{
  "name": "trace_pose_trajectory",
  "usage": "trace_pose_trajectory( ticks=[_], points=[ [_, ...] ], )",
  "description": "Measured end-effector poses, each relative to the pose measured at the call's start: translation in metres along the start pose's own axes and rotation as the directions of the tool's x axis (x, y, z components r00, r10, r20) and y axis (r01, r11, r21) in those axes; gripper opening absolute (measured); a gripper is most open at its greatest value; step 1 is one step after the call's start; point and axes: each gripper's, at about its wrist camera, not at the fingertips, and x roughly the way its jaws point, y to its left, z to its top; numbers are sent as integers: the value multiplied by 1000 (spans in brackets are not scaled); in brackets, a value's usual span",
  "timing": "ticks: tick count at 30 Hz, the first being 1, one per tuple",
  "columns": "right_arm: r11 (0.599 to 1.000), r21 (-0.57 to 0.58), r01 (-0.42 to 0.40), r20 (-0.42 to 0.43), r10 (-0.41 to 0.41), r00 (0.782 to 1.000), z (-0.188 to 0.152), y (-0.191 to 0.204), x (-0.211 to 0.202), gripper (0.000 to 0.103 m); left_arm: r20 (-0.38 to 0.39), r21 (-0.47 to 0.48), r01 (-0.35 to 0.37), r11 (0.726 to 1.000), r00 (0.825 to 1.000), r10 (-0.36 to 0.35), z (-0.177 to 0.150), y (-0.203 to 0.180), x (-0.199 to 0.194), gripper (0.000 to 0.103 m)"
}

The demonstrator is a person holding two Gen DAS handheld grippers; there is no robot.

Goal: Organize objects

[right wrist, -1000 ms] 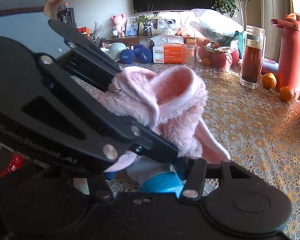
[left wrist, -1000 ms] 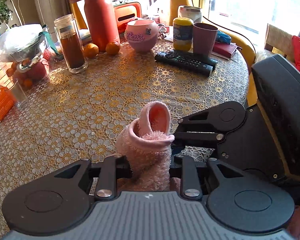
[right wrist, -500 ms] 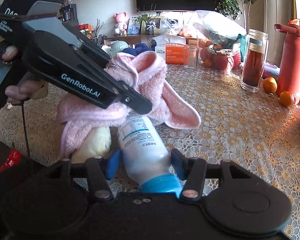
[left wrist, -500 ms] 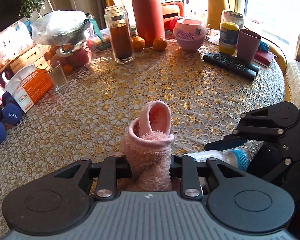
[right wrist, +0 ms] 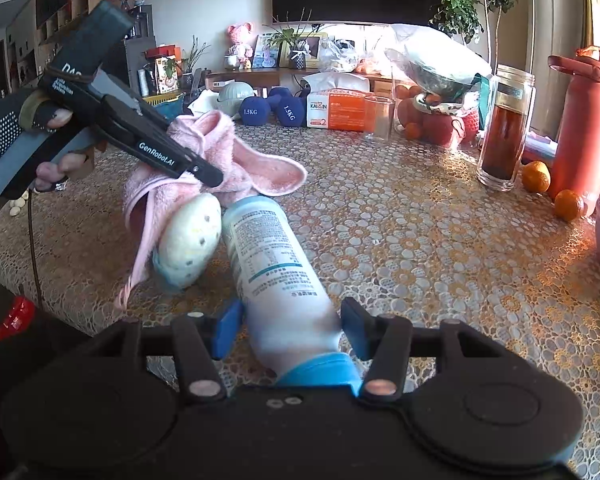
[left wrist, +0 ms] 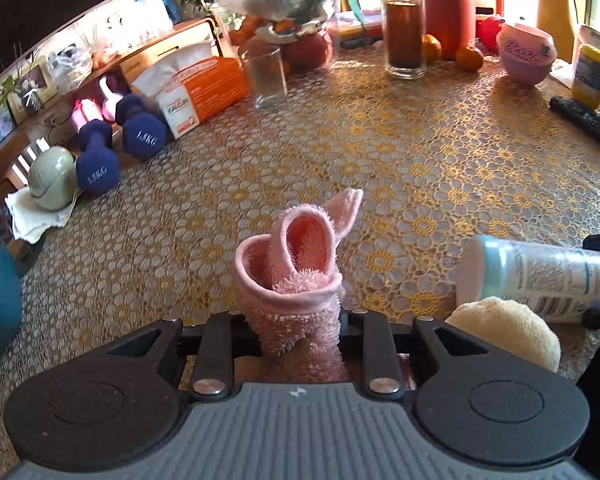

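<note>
Gold lace-patterned cloth covers the round table, the landmark for everything here. Near the table's front edge lies a white plastic bottle with a blue cap, on its side, base pointing toward the table's middle. The right gripper straddles its neck end, blue pads close on either side; whether they press it or sit just off it, I cannot tell. The bottle looks rigid, smooth and likely slippery, so a hold across the narrower neck seems safer than across the wide body.

Touching the bottle's left side is a cream plush toy, soft and light. A pink fleece cloth drapes over it, and the left gripper is clamped on a bunched fold of it, lifting that part above the table. The cloth is limp and fuzzy, probably easy to grip but apt to drag the toy along.
</note>
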Motion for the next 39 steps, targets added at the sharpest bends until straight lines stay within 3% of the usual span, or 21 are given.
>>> trace_pose_trajectory(
  ticks=[9,11,14,22,28,32,39],
  points=[
    [1000,15,16,3,-16,1000,4,-2,0,55,17,-9,-35,999,999,35,-13,-13,4,33],
    [1000,24,18,7,-18,1000,6,-2,-1,56,28,-33,-34,999,999,35,-14,-12,1,48],
    [999,34,17,12,-18,1000,7,-3,-4,56,52,-52,-46,998,997,49,-18,-15,-6,64],
    [997,71,4,45,-7,999,9,-3,-18,58,119,-118,-53,992,991,67,-33,-20,-35,81],
    [994,105,-16,78,7,997,10,2,-31,59,177,-185,-29,982,982,63,-48,-28,-64,85],
    [990,139,-19,118,3,993,10,8,-44,60,227,-247,-1,969,972,59,-65,-36,-88,102],
    [985,171,13,163,-41,986,4,27,-64,61,270,-320,39,947,962,51,-91,-56,-123,102]
  ],
)
